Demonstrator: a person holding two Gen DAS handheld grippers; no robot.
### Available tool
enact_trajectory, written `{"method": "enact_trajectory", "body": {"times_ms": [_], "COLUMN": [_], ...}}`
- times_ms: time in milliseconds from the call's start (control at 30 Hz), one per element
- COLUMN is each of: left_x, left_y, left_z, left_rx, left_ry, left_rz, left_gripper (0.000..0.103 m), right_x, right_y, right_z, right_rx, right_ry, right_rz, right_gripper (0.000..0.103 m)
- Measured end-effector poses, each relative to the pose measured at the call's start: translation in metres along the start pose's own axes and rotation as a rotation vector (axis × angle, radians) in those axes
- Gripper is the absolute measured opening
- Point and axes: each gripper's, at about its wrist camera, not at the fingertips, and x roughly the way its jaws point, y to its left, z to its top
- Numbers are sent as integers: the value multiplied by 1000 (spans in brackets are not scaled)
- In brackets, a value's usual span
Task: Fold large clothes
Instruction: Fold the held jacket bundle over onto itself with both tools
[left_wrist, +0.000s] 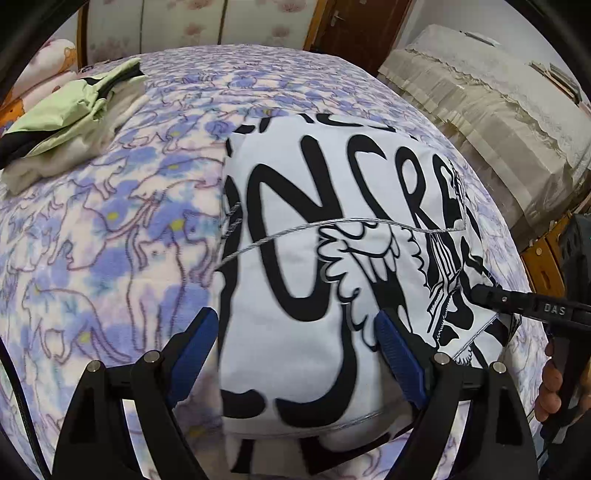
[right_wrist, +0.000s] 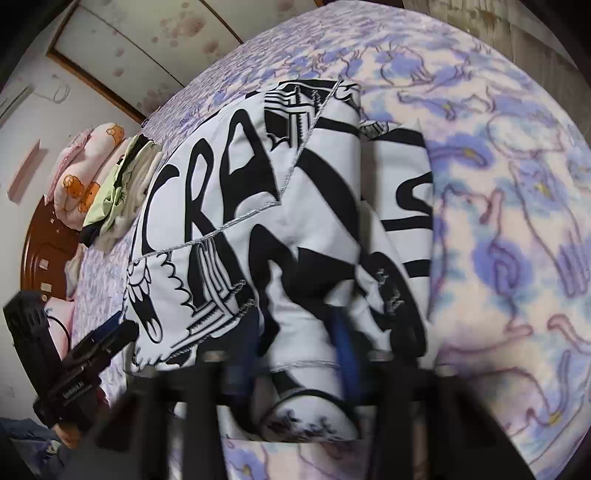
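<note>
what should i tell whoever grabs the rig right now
Left gripper: open, fingers either side of the near end of the black-and-white printed garment, nothing held.
Right gripper: blurred; fabric bunches between its fingers, grip uncertain.
The garment lies partly folded on the purple floral bedspread. A pile of green and cream clothes sits at the far left, near the pillows.
Left: finish the remaining folds, then probably set it with the pile.
</note>
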Motion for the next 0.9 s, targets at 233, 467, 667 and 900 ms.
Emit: {"method": "enact_trajectory", "body": {"times_ms": [233, 467, 667, 900], "left_x": [-18, -6, 4, -15], "left_y": [-28, -44, -68, -67], "left_z": [3, -10, -26, -9], "left_rx": [90, 147, 293, 285], "left_ry": [-53, -47, -84, -39], "left_rz": [10, 20, 133, 26], "left_gripper": [86, 86, 88, 88], "right_x": [-62, -56, -26, -54], "right_y": [14, -13, -41, -13], "right_z": [-22, -55, -63, -38], "right_rx": [-67, -20, 69, -22], "right_ry": [-203, -231, -186, -169], "right_rz": [-13, -116, -96, -129], "right_gripper": [10, 8, 10, 18]}}
